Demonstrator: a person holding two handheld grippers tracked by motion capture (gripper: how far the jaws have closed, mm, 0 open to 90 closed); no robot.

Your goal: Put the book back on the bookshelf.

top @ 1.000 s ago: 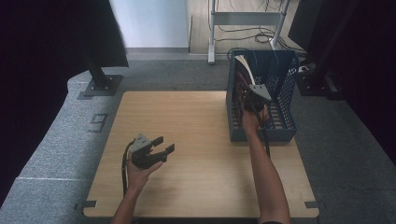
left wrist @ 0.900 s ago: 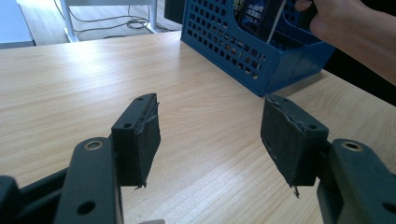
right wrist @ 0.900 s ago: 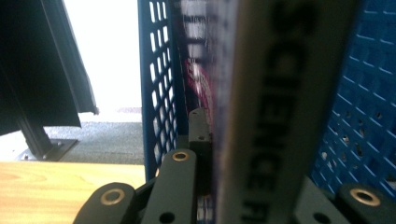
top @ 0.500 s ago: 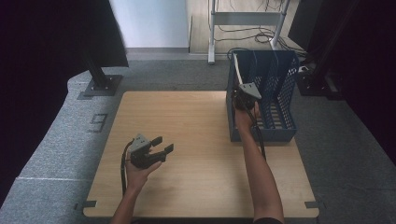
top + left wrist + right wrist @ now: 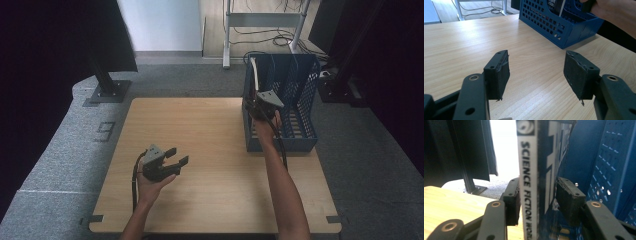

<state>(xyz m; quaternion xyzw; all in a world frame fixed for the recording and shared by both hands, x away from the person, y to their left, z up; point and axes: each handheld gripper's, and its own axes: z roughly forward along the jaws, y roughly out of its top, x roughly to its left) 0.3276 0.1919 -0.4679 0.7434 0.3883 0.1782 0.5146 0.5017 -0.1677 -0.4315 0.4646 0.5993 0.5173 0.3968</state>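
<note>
My R gripper (image 5: 537, 195) jaws just been opening, straddling upright sci-fi book (image 5: 536, 170), spine vertical, in blue file rack (image 5: 300, 115), upper right. L gripper (image 5: 175, 161) open, idle lower left.

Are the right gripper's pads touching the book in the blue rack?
Cannot tell. The right gripper view shows the book between the right gripper pads, whose jaws have just been opening; blur hides any gap. Blue rack.
</note>
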